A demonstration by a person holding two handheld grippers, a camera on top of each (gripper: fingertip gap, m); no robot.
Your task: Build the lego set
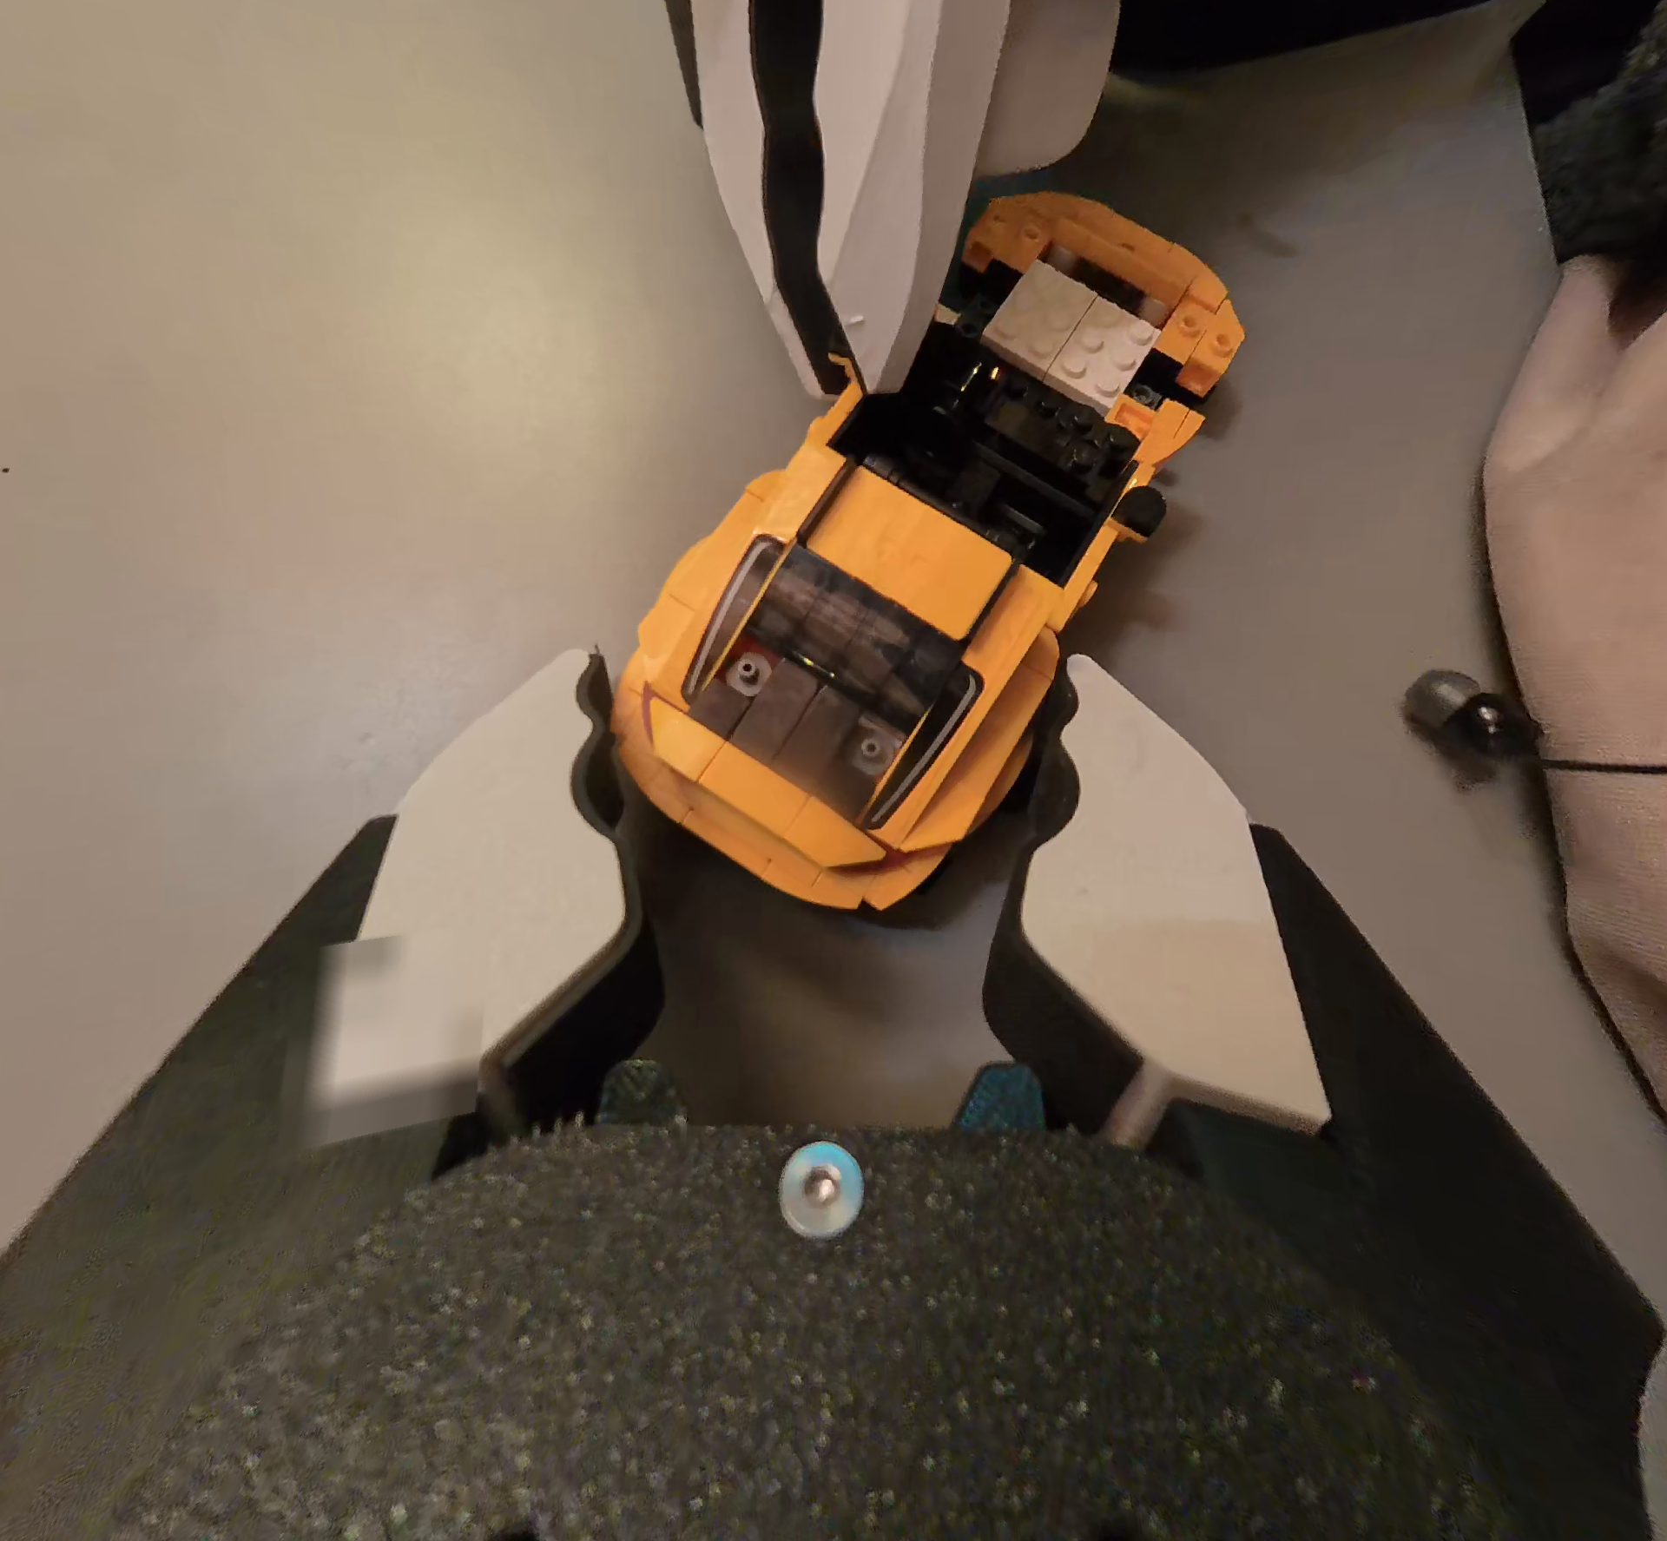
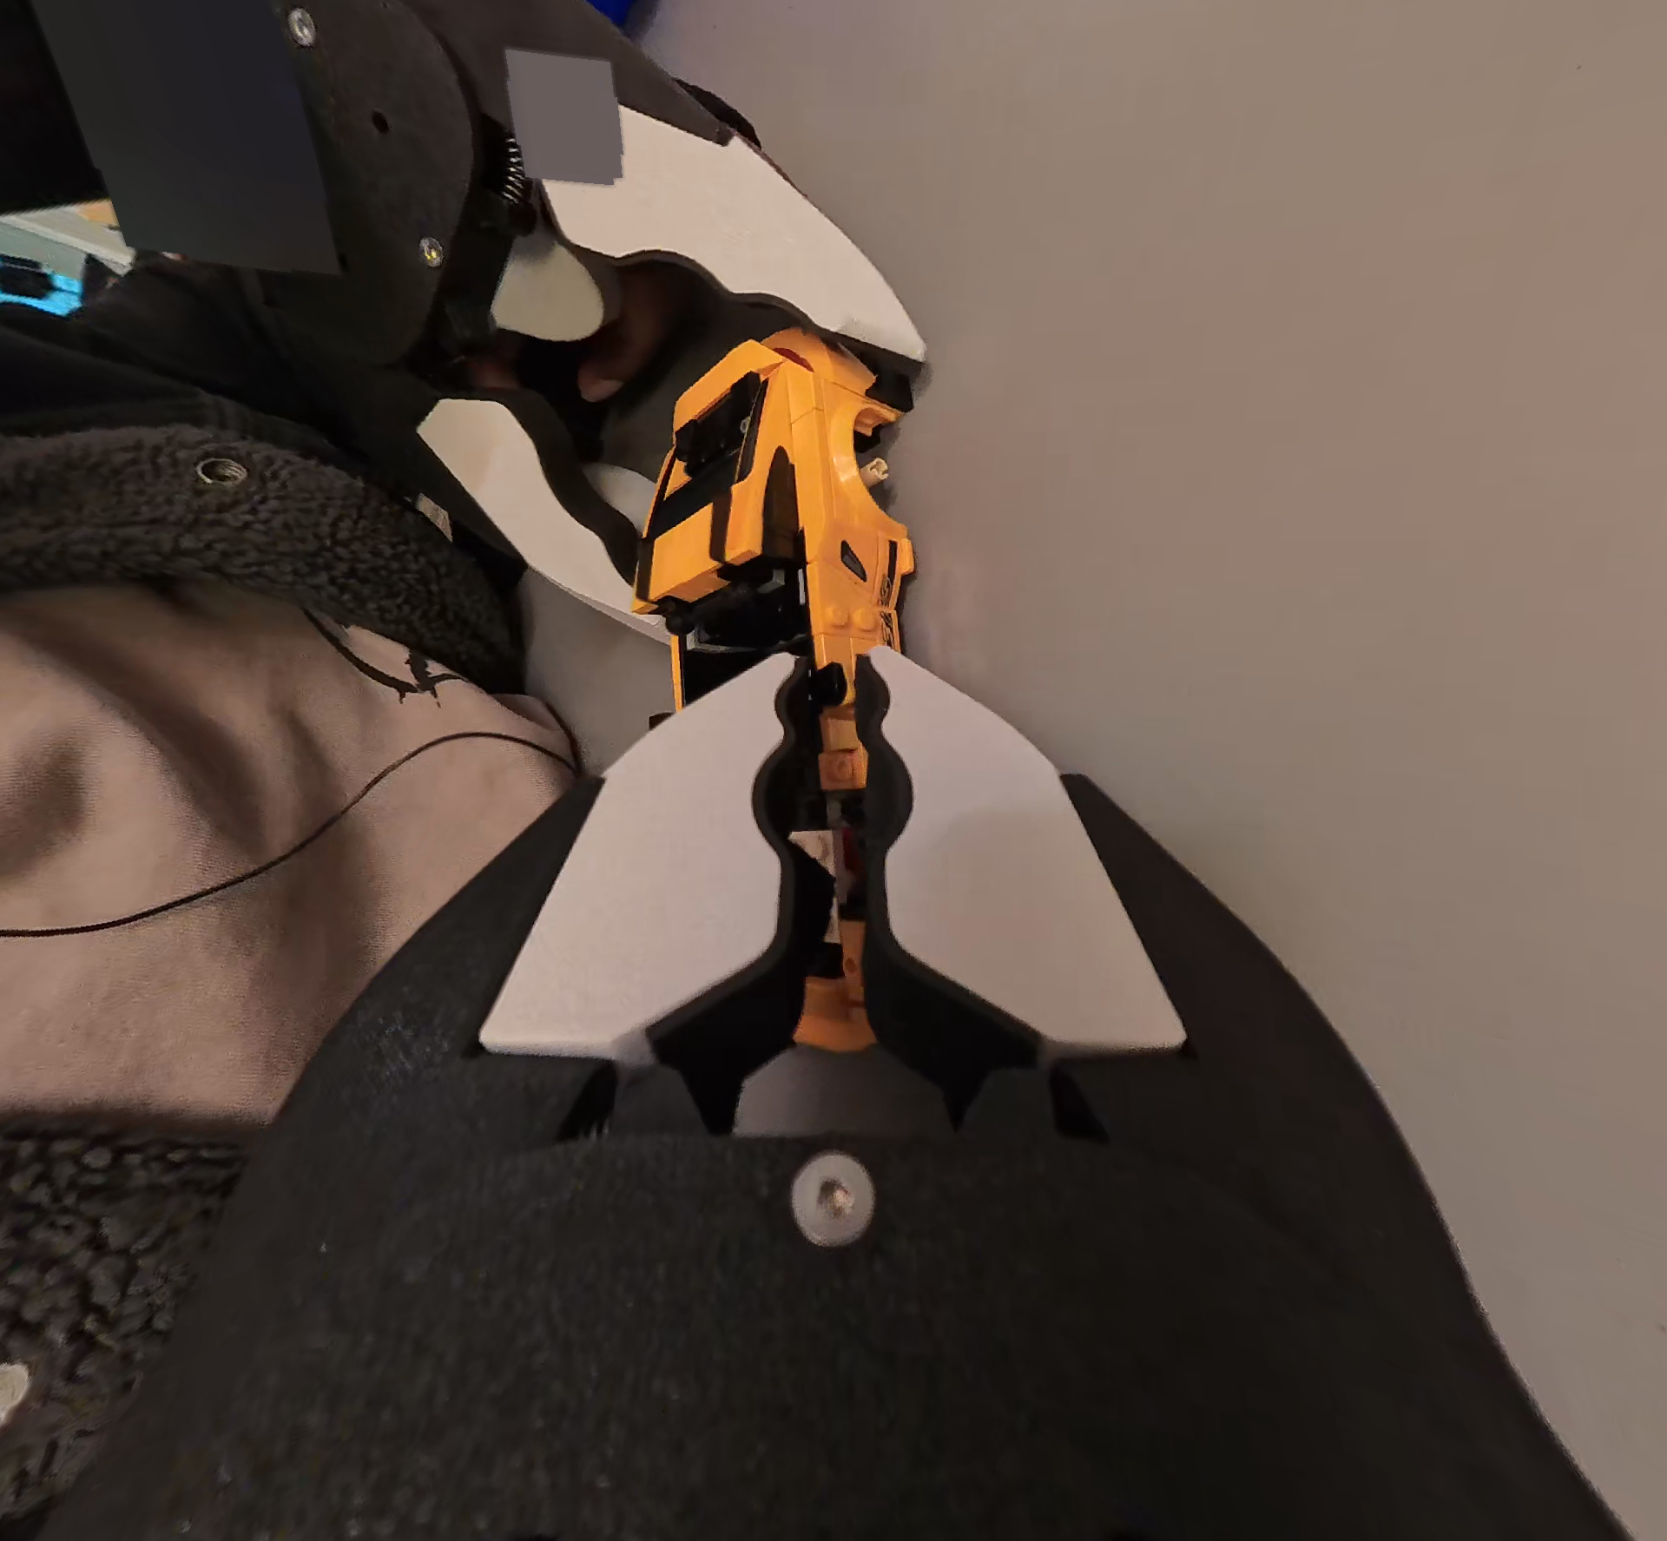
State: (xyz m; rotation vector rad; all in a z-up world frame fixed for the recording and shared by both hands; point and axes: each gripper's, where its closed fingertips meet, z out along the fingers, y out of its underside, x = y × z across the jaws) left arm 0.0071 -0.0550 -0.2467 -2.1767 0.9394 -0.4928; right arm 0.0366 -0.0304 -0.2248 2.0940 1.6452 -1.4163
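Clamped across its nose, the orange car (image 1: 911, 560) sits in my left gripper (image 1: 825, 763); my right gripper (image 2: 834, 686) seemingly pinches its side wall, so I press gently.

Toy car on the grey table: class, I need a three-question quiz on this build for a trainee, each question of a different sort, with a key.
1. True or false: the car already has its roof on.
2. What colour are the two studded bricks lying side by side at the car's far end? A white, B blue, C green.
3. Which one straddles the car's dark-panelled end: the left tool or the right tool?

Key
1. False: the cabin is open and its black inside shows.
2. A.
3. The left tool; the right tool pinches a side wall of the car.
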